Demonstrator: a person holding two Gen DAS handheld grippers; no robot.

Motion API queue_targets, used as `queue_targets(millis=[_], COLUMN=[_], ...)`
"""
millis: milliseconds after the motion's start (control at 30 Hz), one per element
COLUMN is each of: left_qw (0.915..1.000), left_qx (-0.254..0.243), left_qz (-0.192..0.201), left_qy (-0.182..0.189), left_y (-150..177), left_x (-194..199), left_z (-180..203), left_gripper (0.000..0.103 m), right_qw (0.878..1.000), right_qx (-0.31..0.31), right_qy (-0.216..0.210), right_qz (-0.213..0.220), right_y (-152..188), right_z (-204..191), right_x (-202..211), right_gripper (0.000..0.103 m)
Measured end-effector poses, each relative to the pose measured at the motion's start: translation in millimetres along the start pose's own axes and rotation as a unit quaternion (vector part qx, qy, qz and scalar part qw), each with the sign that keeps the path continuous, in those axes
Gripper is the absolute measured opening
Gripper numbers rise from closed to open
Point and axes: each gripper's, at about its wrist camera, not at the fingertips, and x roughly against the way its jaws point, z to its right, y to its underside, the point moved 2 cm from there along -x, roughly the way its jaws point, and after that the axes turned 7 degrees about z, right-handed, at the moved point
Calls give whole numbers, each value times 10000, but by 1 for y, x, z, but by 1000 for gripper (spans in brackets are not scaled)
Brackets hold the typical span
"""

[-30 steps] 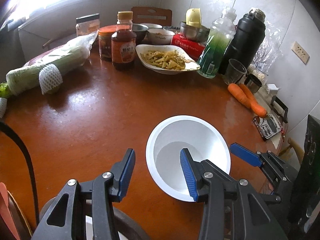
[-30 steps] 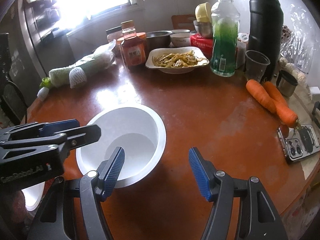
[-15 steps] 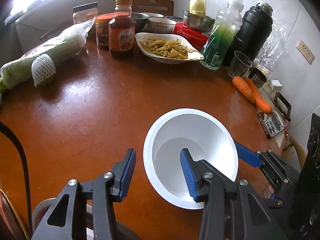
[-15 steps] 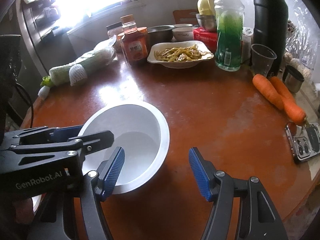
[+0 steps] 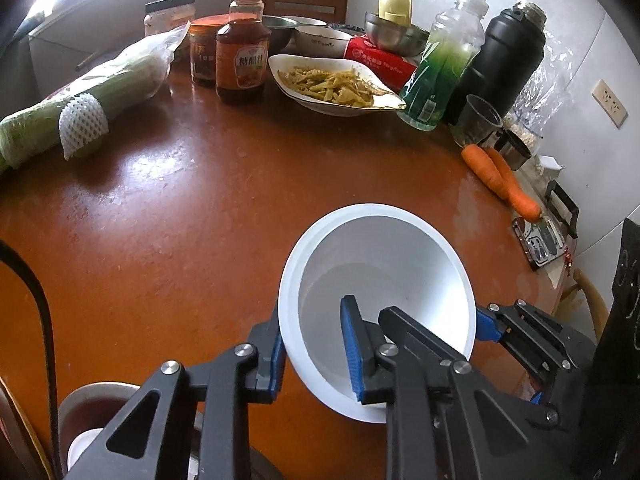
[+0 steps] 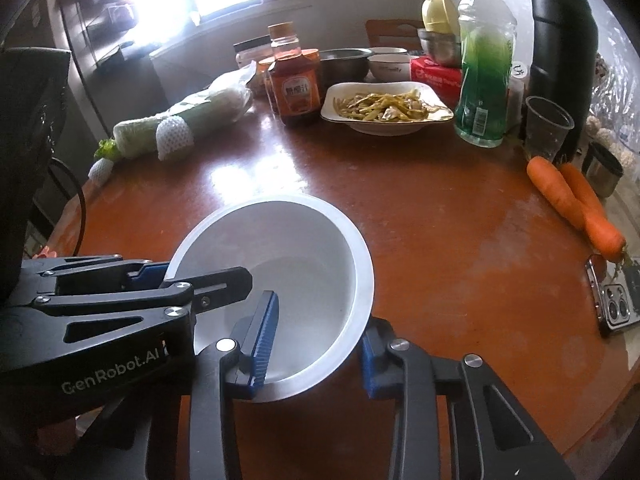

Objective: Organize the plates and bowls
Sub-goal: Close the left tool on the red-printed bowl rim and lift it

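Both tools on white bowl (image 5: 380, 276), near bench (image 5: 168, 240) edge.
Left tool (image 5: 316, 344) clamped narrow on the rim nearest it; right tool (image 6: 316, 340) straddles the opposite rim, jaws closing, prob. already biting. Lift level w/ both together, no twist, so the thin rim doesn't flex or slip; bowl looks tilted.

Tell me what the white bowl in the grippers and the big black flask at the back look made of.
White bowl: probably thin plastic, matte and slightly translucent at its rolled rim; melamine is possible. Black flask: likely coated metal, satin black body with a bare steely cap, though the material under the coating cannot be confirmed.
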Motion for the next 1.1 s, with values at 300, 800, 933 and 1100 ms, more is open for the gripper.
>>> queue_targets(millis=[300, 800, 933, 1100], left_qw=[9997, 9971, 9958, 9942], left_qx=[-8, 53, 82, 149], left_qz=[238, 756, 909, 1055], left_qy=[45, -43, -87, -152], left_y=[0, 10, 16, 23], left_x=[24, 86, 105, 124], left_z=[-4, -24, -31, -42], left_gripper=[26, 26, 26, 26], right_qw=[9999, 9978, 9967, 9949], right_qx=[57, 355, 462, 603], right_qy=[-29, -210, -273, -361], right_qz=[155, 510, 612, 718], right_y=[-5, -12, -14, -13], right_z=[-9, -56, -71, -94], right_x=[13, 45, 54, 66], right_gripper=[36, 36, 36, 36])
